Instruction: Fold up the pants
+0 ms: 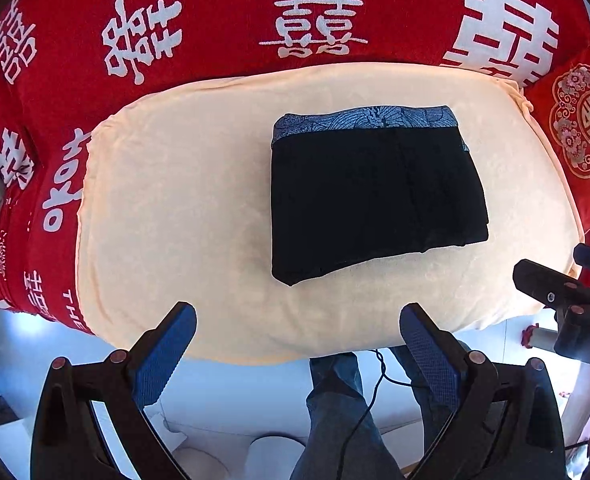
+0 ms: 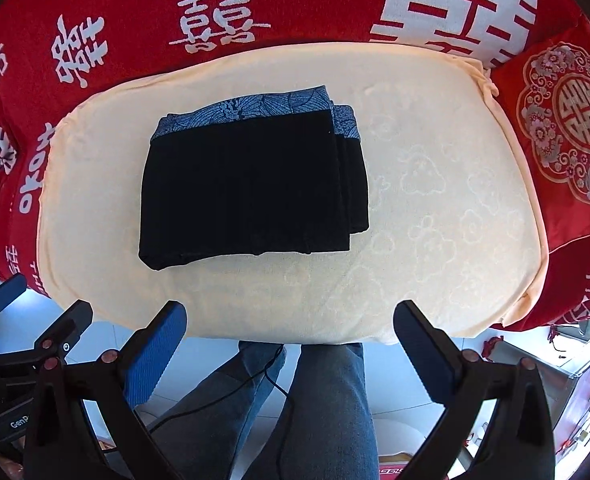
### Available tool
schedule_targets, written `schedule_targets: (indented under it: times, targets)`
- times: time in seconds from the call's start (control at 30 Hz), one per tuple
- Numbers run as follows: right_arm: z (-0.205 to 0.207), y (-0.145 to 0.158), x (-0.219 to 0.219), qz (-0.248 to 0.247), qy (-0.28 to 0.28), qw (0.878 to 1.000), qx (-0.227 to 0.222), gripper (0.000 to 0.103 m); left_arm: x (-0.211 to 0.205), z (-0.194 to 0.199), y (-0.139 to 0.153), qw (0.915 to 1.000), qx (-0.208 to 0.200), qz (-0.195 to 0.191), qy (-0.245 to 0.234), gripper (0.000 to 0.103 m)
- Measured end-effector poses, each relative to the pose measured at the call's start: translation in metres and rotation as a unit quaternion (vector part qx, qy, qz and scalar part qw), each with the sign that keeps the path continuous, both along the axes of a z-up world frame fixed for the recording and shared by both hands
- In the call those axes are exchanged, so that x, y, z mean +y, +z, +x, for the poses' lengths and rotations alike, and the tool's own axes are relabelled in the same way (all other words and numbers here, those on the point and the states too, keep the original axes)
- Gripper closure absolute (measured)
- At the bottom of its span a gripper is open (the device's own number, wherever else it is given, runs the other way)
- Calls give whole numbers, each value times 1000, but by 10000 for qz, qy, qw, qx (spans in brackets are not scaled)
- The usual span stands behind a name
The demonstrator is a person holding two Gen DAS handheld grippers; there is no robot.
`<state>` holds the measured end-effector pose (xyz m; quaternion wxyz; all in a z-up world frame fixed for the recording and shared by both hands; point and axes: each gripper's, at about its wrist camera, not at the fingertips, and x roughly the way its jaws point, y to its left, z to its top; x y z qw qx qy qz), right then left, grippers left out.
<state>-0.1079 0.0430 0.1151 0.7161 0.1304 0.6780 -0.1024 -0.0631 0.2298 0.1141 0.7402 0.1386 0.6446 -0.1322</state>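
Note:
The black pants (image 1: 371,192) lie folded into a compact rectangle on the cream cloth (image 1: 175,208), with a blue patterned waistband (image 1: 359,122) along the far edge. In the right wrist view the folded pants (image 2: 251,188) show stacked layers at their right side. My left gripper (image 1: 297,320) is open, held back above the near edge of the cream cloth, with nothing between its blue pads. My right gripper (image 2: 289,318) is also open and empty, equally pulled back from the pants. Each gripper shows at the edge of the other's view.
The cream cloth (image 2: 435,220) covers a cushion on a red blanket (image 1: 215,8) with white characters. A red embroidered pillow (image 2: 567,120) sits at the right. A person's legs in jeans (image 2: 327,400) and a black cable (image 1: 371,392) are below, over a pale floor.

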Motion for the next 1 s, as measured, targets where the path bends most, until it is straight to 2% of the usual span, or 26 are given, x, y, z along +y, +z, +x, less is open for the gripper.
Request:
schedule_targets:
  times: [0.53, 0.8, 1.0]
  targets:
    - [3, -3, 5, -62, 105, 9999, 65, 0, -2, -1, -2, 10000, 27, -36, -31, 1]
    - [4, -5, 9, -102, 170, 9998, 83, 0, 0, -2, -6, 9999, 121, -55, 107, 1]
    - [5, -7, 7, -110, 133, 9998, 107, 0, 0, -1, -6, 9999, 79, -96, 10, 1]
